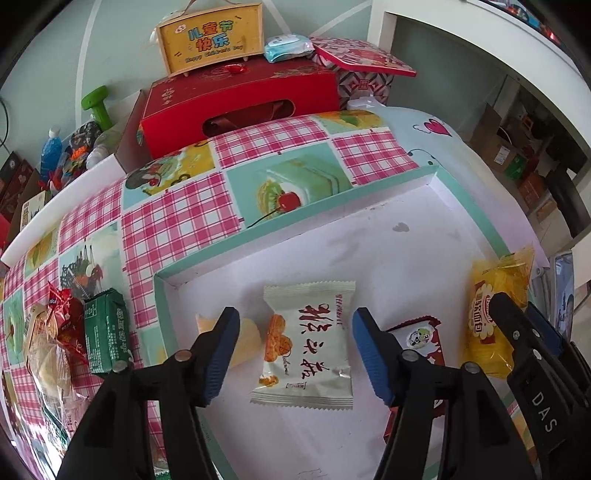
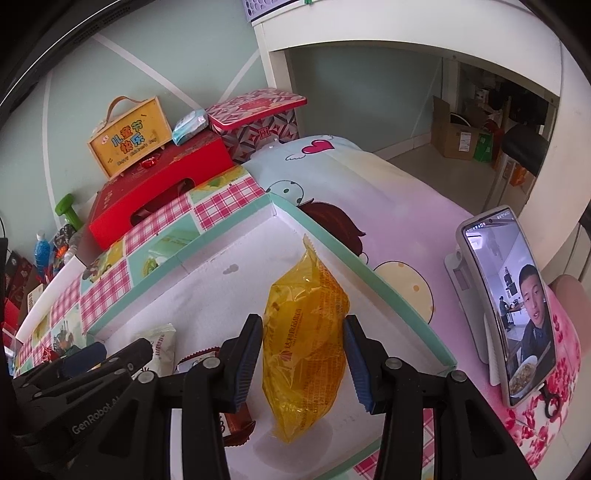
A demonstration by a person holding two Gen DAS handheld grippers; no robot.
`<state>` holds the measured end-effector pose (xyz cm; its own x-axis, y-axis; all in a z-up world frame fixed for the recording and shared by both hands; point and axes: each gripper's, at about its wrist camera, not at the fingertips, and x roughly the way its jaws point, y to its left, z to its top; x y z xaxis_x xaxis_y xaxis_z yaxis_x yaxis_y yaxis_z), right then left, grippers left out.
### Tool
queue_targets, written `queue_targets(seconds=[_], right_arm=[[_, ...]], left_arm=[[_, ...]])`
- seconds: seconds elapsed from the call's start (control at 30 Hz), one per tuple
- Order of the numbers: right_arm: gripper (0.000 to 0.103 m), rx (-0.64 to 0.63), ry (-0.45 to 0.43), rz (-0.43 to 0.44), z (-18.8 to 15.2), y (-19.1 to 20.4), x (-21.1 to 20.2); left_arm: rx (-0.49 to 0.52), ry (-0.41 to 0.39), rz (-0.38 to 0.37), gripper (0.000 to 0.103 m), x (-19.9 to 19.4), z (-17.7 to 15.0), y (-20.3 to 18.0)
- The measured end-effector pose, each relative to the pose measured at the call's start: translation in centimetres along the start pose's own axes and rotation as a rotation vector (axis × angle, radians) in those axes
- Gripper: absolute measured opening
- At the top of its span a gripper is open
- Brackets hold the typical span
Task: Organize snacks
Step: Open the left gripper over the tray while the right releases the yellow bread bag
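Surface: checked pink cloth (image 1: 177, 221) under a shallow mint-rimmed tray (image 1: 332, 206).
Left gripper (image 1: 291, 354): jaws apart, clear of the white snack packet (image 1: 306, 343) with red Chinese script, which lies in the tray.
Right gripper (image 2: 303, 358): jaws about the yellow bread packet (image 2: 306, 332) in the tray; contact unclear.
Writing: "DAS", "GenRobot".
Behind: yellow box (image 1: 210, 37) reading "Happy Children's Day" on a red box (image 1: 240, 99).

Both views were bright under soft, even daylight; shadows were faint, a pale one lying under the yellow packet (image 2: 306, 339) on the white tray (image 2: 402, 306); the phone (image 2: 509, 306) screen glowed without glare; a slight pink cast tinted the white surfaces; fisheye distortion bent the shelf (image 2: 406, 33) and walls, with dark vignetting in the corners; focus stayed sharp mid-frame, softer toward the edges.
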<state>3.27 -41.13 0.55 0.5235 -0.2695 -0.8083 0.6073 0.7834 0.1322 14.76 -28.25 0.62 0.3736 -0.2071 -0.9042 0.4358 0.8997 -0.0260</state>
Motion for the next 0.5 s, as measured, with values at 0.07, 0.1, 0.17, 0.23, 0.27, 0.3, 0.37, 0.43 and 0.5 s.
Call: queue_targets(seconds=[0.07, 0.1, 0.17, 0.23, 0.27, 0.3, 0.37, 0.43, 0.5], right_arm=[[0.068, -0.007, 0.007, 0.007, 0.0, 0.2, 0.1], [0.081, -0.010, 0.006, 0.007, 0.0, 0.3, 0.2], [0.083, -0.026, 0.003, 0.002, 0.0, 0.6, 0.1], [0.083, -0.038, 0.003, -0.001, -0.1, 0.8, 0.1], [0.083, -0.041, 0.006, 0.001, -0.1, 0.9, 0.2], [0.085, -0.043, 0.008, 0.001, -0.1, 1.0, 0.3], [0.093, -0.044, 0.012, 0.001, -0.1, 1.0, 0.4], [0.102, -0.041, 0.009, 0.003, -0.1, 0.9, 0.3], [0.103, -0.040, 0.000, 0.011, -0.1, 0.9, 0.2]], left_arm=[[-0.019, -0.003, 0.022, 0.084, 0.0, 0.0, 0.3], [-0.026, -0.005, 0.033, 0.087, 0.0, 0.0, 0.5], [-0.040, -0.007, 0.074, 0.088, 0.0, -0.1, 0.8], [-0.051, -0.009, 0.099, 0.089, 0.1, -0.1, 1.2], [-0.058, -0.010, 0.104, 0.090, 0.1, -0.2, 1.4], [-0.067, -0.012, 0.108, 0.090, 0.1, -0.2, 1.6], [-0.082, -0.017, 0.110, 0.092, 0.0, -0.2, 2.0], [-0.095, -0.026, 0.112, 0.092, -0.2, -0.1, 2.3], [-0.102, -0.034, 0.113, 0.096, -0.4, -0.1, 2.5]])
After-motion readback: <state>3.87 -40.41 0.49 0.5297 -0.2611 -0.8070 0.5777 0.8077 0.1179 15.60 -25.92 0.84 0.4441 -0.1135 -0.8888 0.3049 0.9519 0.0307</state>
